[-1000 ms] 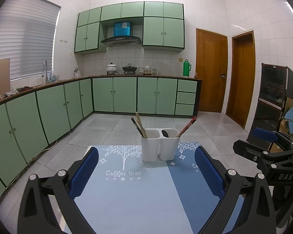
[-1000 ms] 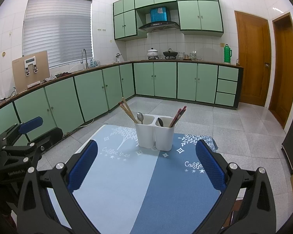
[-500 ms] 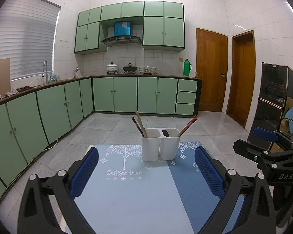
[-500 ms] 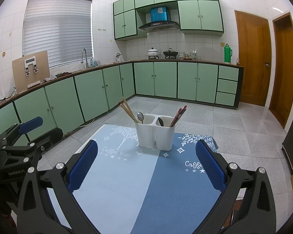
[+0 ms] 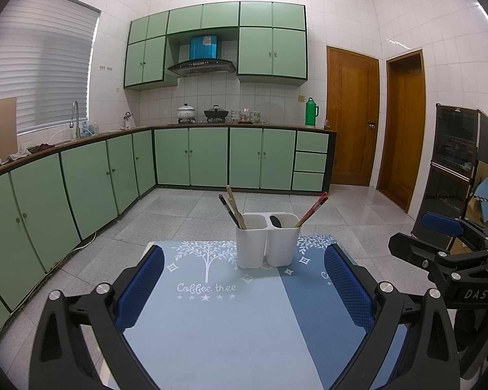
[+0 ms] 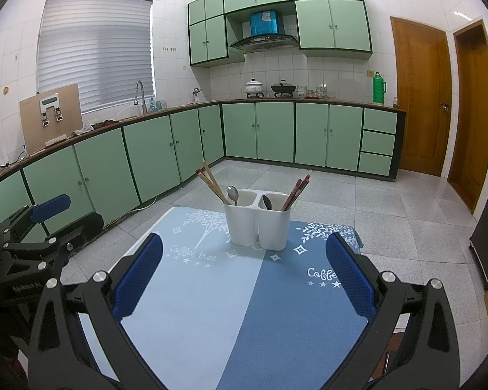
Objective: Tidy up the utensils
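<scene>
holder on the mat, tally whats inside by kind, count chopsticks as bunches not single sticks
spoons: 2
chopstick bunches: 2
total: 4

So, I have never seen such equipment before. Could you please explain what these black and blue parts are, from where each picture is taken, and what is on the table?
There is no robot here. A person holds one hand-held gripper in each hand, and each gripper carries a wide-angle camera that looks forward along its two fingers. The black arms with blue pads at the bottom of each picture are those fingers.

One picture comes from the left gripper, the other from the right gripper. Each camera also sees the other gripper at the edge of its picture.

Both grippers are open and hold nothing.

On the table lies a blue tablecloth with the words "Coffee tree". On it stands a white utensil holder with two compartments. The left one holds light wooden chopsticks and a spoon; the right one holds reddish chopsticks and a dark spoon.

Behind is a kitchen with green cabinets.
</scene>
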A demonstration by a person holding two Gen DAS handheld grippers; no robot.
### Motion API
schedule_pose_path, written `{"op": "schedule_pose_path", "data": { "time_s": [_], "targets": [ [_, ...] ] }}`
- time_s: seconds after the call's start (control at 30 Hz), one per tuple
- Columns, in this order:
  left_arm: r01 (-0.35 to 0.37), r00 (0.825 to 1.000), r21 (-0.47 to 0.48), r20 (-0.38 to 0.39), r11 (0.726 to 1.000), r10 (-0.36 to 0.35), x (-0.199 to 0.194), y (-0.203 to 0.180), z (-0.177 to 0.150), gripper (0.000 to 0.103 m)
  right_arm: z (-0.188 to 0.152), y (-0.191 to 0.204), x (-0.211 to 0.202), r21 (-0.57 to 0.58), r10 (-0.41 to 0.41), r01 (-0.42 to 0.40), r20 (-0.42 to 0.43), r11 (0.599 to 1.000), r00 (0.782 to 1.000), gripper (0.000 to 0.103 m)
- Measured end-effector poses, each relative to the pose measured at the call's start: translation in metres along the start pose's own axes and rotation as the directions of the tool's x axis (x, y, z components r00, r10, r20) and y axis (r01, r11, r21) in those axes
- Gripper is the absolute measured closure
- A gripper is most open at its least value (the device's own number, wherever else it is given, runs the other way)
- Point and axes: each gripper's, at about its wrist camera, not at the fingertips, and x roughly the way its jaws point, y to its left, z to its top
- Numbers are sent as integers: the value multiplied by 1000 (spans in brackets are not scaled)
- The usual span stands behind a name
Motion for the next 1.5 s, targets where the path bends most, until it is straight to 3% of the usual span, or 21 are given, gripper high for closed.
{"op": "schedule_pose_path", "data": {
  "time_s": [1.5],
  "targets": [
    [-7,1000,3,-22,1000,7,9,-5,2,6,-14,-11,16,16,-10,10,-23,1000,1000,6]
  ]
}}
